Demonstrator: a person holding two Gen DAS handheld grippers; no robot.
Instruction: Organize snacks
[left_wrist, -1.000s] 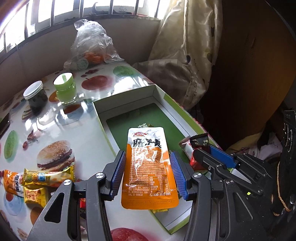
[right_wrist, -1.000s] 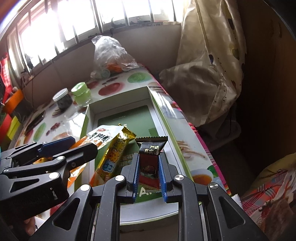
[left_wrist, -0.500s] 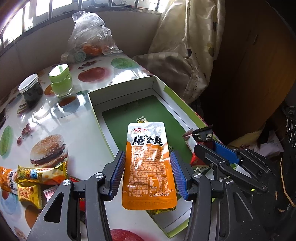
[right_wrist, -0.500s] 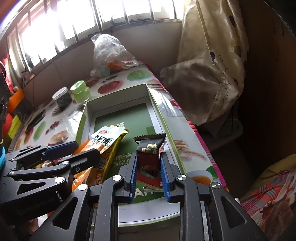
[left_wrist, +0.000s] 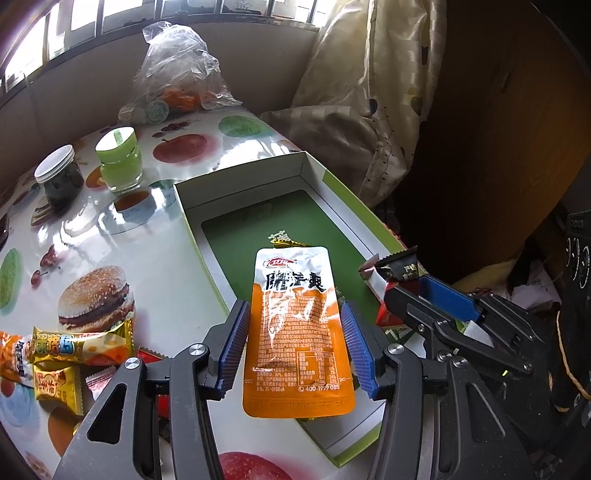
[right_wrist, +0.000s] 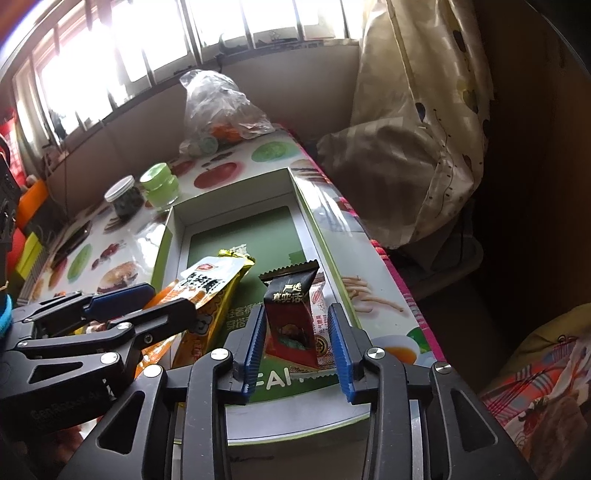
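Left gripper (left_wrist: 295, 349): fingers apart, flanking the orange pouch (left_wrist: 297, 332) over the box (left_wrist: 354, 201). Right gripper (right_wrist: 297, 343): fingers apart around the dark packet (right_wrist: 291, 317); contact unclear. Both snacks over the box, likely for dropping in.

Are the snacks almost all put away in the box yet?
Not yet. One gold packet looks to be lying in the green box already. The left tongs have the orange pouch between them and the right tongs the dark red snack, both over the box. Several packets wait on the table.
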